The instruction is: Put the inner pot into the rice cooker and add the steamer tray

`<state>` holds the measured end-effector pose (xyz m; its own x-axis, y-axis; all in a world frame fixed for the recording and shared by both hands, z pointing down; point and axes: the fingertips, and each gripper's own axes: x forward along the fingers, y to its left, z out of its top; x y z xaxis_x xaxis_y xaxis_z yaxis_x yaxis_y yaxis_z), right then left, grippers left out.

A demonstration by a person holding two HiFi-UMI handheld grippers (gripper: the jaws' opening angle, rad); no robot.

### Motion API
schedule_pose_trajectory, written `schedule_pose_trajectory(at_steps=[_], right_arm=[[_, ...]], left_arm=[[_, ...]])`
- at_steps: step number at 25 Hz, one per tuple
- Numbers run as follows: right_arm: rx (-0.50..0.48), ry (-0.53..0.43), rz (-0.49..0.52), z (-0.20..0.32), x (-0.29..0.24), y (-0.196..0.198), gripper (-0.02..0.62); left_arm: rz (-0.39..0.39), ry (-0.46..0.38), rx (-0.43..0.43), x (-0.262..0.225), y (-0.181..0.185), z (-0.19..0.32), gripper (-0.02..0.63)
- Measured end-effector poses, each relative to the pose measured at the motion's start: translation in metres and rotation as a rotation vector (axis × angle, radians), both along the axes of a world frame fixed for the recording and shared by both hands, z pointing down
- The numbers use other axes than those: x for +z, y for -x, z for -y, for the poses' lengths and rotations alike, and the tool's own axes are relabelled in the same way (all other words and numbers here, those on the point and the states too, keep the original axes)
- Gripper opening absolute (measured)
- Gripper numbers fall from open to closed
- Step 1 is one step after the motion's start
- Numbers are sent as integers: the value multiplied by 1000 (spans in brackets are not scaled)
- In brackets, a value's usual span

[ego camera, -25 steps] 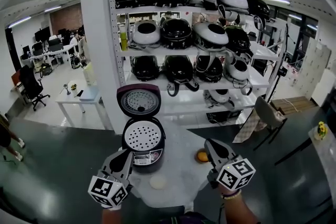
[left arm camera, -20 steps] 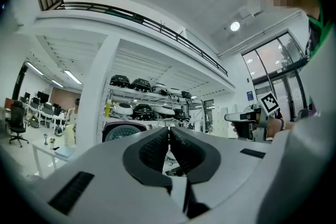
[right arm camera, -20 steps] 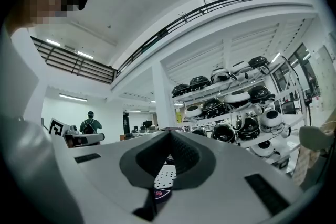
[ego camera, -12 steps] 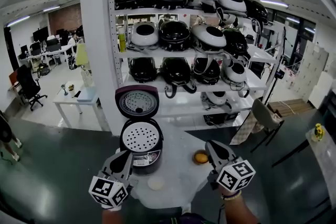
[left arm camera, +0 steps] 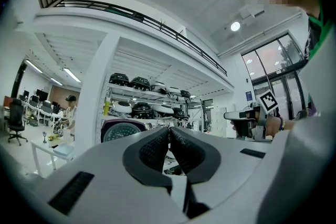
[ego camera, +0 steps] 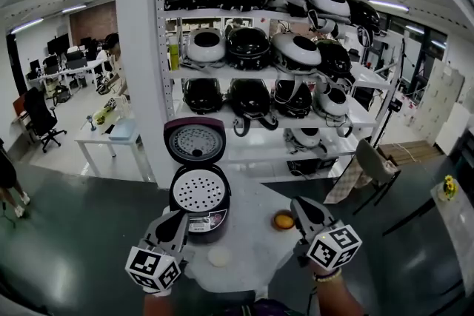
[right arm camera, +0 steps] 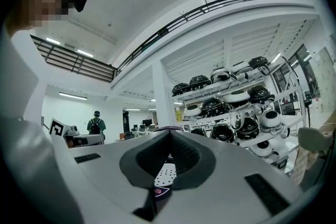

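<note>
The dark rice cooker (ego camera: 200, 211) stands on the round white table (ego camera: 252, 237) with its lid (ego camera: 195, 141) swung up. The perforated white steamer tray (ego camera: 198, 192) lies in its mouth, hiding any inner pot beneath. My left gripper (ego camera: 176, 222) hovers just left of the cooker's front, jaws shut and empty. My right gripper (ego camera: 302, 208) hangs to the cooker's right, apart from it, also shut on nothing. In the left gripper view the closed jaws (left arm camera: 169, 131) point past the lid (left arm camera: 116, 131). Below the right gripper's jaws (right arm camera: 169, 134) the tray (right arm camera: 164, 174) shows.
An orange round object (ego camera: 284, 220) and a flat white disc (ego camera: 220, 257) lie on the table. Behind stand a white pillar (ego camera: 141, 48) and a shelf (ego camera: 259, 70) full of rice cookers. A chair (ego camera: 374, 159) sits to the right; desks and people at far left.
Both grippers and the cooker stay where they were. Only the head view has shifted slightly and people at the far left desks have moved.
</note>
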<state>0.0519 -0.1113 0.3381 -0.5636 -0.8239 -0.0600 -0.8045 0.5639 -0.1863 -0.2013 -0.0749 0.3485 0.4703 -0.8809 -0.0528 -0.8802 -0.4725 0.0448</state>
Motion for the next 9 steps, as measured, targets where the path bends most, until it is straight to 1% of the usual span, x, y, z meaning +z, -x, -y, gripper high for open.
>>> schedule_pose_trajectory(at_steps=[9], right_arm=[[-4,6,-4,4,2,3,3]], left_arm=[[-2,-2,1,5,2,4,32]])
